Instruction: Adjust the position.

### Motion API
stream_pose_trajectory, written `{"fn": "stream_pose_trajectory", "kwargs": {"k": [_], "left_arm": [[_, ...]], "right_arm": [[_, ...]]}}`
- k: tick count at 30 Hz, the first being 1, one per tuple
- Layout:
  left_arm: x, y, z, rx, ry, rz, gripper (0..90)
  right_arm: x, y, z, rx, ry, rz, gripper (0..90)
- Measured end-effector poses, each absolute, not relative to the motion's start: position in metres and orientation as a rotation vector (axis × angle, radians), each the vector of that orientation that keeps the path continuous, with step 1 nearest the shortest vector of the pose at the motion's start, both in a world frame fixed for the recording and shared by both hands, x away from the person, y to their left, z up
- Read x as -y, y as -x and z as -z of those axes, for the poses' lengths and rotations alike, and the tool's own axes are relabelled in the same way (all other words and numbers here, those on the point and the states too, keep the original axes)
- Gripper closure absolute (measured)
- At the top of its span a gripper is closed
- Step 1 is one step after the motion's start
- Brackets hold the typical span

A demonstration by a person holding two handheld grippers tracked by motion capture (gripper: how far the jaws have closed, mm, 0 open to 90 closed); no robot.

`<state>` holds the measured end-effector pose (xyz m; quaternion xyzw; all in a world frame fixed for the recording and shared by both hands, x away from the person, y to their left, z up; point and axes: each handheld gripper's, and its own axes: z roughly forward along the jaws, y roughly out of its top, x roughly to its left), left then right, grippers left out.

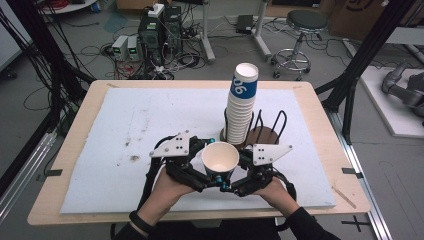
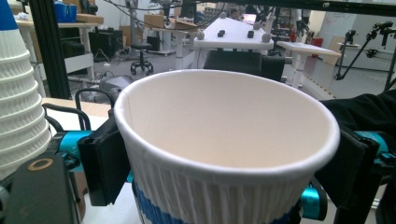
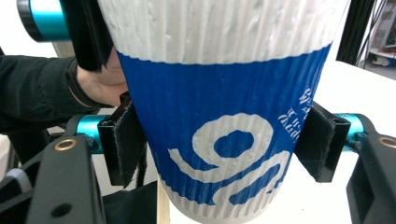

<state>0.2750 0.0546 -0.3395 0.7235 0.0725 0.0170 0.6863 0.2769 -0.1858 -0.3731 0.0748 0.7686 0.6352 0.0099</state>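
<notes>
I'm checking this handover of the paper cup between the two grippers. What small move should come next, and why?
Probably ease the left gripper back off the paper cup. The right gripper clamps its blue band from both sides, while the left jaws only flank it near the rim; whether they press is unclear.

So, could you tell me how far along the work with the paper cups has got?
Done: one paper cup is apart from the stack of cups standing in the wire holder. In hand: the right gripper clamps the cup's blue band, with the left gripper alongside it, its grip unclear. Left: setting this cup down somewhere; the tall stack remains.
</notes>
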Motion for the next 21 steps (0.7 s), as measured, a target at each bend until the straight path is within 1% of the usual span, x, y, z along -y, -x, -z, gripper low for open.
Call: {"fn": "stream_pose_trajectory", "kwargs": {"k": [6,10,14,21], "left_arm": [[-0.055,-0.274,0.339,-0.144,-1.627,-0.057,20.7],[-0.055,-0.274,0.339,-0.140,-1.637,-0.071,21.2],[-0.059,-0.275,0.340,-0.150,-1.636,-0.082,21.2],[-0.069,-0.278,0.343,-0.176,-1.642,-0.118,21.3]], "right_arm": [[0.186,-0.277,0.373,-2.407,-0.226,-1.977,27.0],[0.186,-0.276,0.373,-2.408,-0.223,-1.948,26.0],[0.186,-0.275,0.370,-2.398,-0.222,-1.912,22.0],[0.198,-0.280,0.368,-2.373,-0.271,-1.898,21.0]]}}
